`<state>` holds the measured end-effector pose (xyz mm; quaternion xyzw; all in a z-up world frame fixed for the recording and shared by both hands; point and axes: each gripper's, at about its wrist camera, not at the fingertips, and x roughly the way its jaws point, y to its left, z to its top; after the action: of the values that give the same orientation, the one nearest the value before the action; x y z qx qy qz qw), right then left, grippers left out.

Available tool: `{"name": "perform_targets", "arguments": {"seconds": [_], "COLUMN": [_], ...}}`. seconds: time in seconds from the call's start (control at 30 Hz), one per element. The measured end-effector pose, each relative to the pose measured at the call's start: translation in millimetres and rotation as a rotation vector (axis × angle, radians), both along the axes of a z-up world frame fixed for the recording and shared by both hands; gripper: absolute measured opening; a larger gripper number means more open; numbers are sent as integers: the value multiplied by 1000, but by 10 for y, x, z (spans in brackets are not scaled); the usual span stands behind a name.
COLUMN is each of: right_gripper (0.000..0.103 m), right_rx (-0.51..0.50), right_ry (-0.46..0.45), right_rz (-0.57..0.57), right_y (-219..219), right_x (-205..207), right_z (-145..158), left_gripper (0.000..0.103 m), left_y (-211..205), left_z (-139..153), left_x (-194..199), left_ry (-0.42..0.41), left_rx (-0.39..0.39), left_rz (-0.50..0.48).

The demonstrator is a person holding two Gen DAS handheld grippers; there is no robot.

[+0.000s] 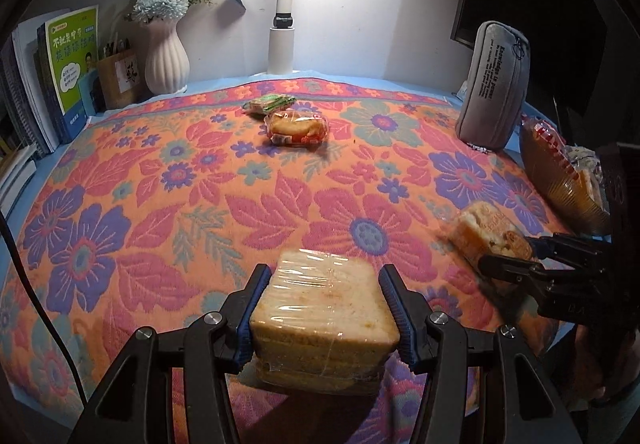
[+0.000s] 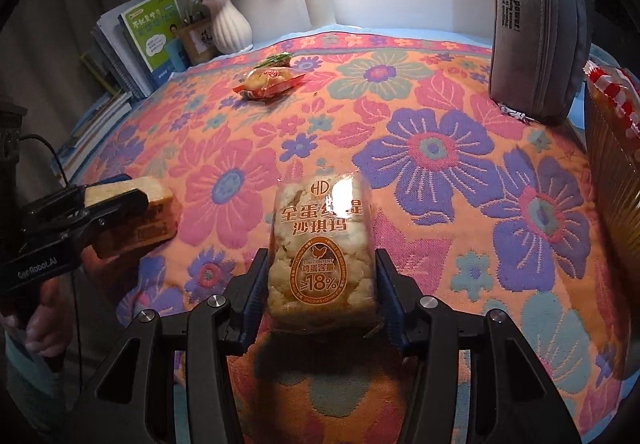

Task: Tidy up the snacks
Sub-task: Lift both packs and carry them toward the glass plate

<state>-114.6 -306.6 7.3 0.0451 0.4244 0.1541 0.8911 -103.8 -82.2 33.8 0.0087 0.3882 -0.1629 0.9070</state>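
My left gripper is shut on a clear-wrapped layered cake square just above the flowered cloth; it also shows in the right wrist view. My right gripper is shut on a rice-crisp snack pack with orange print, also seen at the right of the left wrist view. Two more wrapped snacks lie far back: an orange-wrapped pastry and a green-wrapped one. An amber glass bowl with snacks in it stands at the right edge.
A grey pencil case stands upright at the back right, next to the bowl. A white vase with flowers, a brown pen holder, books and a white lamp post line the back. A black cable runs at the left.
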Motion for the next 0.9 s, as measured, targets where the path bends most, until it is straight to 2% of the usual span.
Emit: {"name": "perform_targets", "arguments": {"seconds": [0.13, 0.23, 0.33, 0.4, 0.43, 0.47, 0.57, 0.7, 0.77, 0.9], "right_gripper": [58, 67, 68, 63, 51, 46, 45, 45, 45, 45], "right_rx": [8, 2, -34, -81, -121, -144, -87, -12, -5, 22], "right_ry": [10, 16, 12, 4, -5, -9, -6, -54, -104, -192], "right_rz": [-10, -9, -16, -26, -35, -34, -22, -25, -45, -117], "right_y": [12, 63, 134, 183, 212, 231, 186, 64, -43, -414], "right_x": [43, 72, 92, 100, 101, 104, 89, -31, -98, -197], "right_z": [-6, 1, -3, -11, -11, -11, 36, 308, 506, 859], "left_gripper": [53, 54, 54, 54, 54, 53, 53, 53, 53, 53], "left_y": [15, 55, 58, 41, 29, 20, 2, -67, -176, -597], "left_z": [-149, -214, -240, -265, -264, -257, -213, 5, 181, 539], "left_x": [-65, -64, -72, -83, -106, -119, -94, -9, 33, 64], "left_ry": [30, 56, 74, 85, 77, 72, 68, 27, 0, -84], "left_rx": [38, 27, 31, 52, 64, 69, 59, 15, -15, -10], "left_rz": [8, 4, 2, -4, -3, -6, 1, -5, -43, -129]}}
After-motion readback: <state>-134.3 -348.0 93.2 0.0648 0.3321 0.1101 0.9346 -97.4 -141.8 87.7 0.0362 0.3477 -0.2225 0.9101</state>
